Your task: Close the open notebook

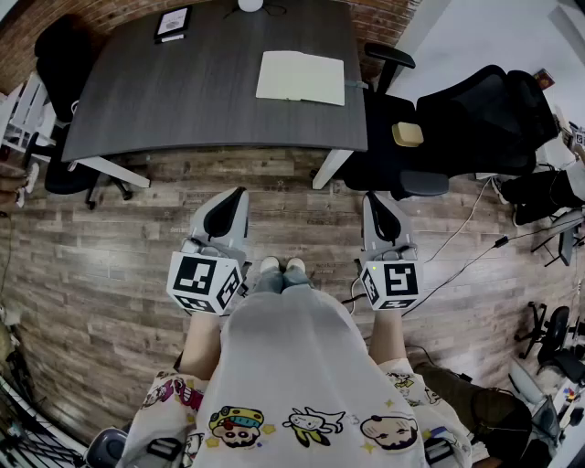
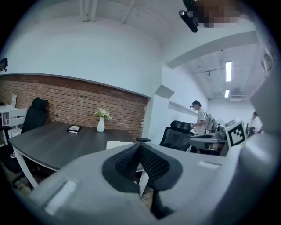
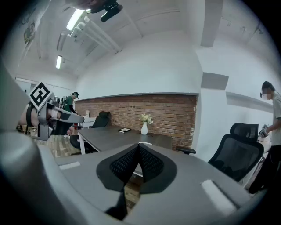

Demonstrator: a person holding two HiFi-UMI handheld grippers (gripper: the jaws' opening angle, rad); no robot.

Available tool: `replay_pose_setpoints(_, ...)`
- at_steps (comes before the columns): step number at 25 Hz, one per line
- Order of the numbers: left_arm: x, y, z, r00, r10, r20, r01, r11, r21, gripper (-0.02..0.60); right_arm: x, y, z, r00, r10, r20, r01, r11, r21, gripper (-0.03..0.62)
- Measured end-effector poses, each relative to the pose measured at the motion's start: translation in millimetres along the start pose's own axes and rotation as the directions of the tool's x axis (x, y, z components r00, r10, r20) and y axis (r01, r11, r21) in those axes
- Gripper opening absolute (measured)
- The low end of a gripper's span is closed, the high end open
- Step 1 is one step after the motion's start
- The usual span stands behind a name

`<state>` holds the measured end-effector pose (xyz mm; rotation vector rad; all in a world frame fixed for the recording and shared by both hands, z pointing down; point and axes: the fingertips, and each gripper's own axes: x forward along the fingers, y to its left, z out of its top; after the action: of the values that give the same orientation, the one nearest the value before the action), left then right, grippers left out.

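The open notebook (image 1: pixel 300 77) lies flat with cream pages up, near the right end of the dark grey table (image 1: pixel 183 91). I stand on the wooden floor a step back from the table's front edge. My left gripper (image 1: pixel 239 194) and right gripper (image 1: pixel 372 197) are held side by side in front of me, pointing at the table, well short of the notebook. Both are shut with nothing between the jaws. In the left gripper view the shut left gripper (image 2: pixel 139 146) partly hides the notebook (image 2: pixel 115 143). The right gripper (image 3: pixel 138 146) looks over the table (image 3: pixel 114 137).
A black office chair (image 1: pixel 457 128) with a tan object (image 1: pixel 408 134) on its seat stands right of the table; another chair (image 1: pixel 55 55) at the far left. A framed tablet (image 1: pixel 173 23) and white vase (image 1: pixel 249 5) sit at the table's back. Cables (image 1: pixel 475 251) trail on the right floor.
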<state>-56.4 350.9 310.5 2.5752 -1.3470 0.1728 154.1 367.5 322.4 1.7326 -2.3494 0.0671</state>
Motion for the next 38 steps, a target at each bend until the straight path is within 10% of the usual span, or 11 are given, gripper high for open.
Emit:
replay_pose_setpoints(23, 26, -9, 9, 0.997, 0.057, 0.047, -0.056, 0.998, -0.022, 0.055, 15, -22, 9, 0.993, 0.1, 0.066, -0.105, 0.992, 0.072, 0.092)
replay_pose_setpoints(38, 132, 102, 50, 0.999, -0.021, 0.044, 0.022, 0.999, -0.026, 0.092, 164, -31, 44, 0.995, 0.071, 0.066, -0.078, 0.992, 0.097, 0.146)
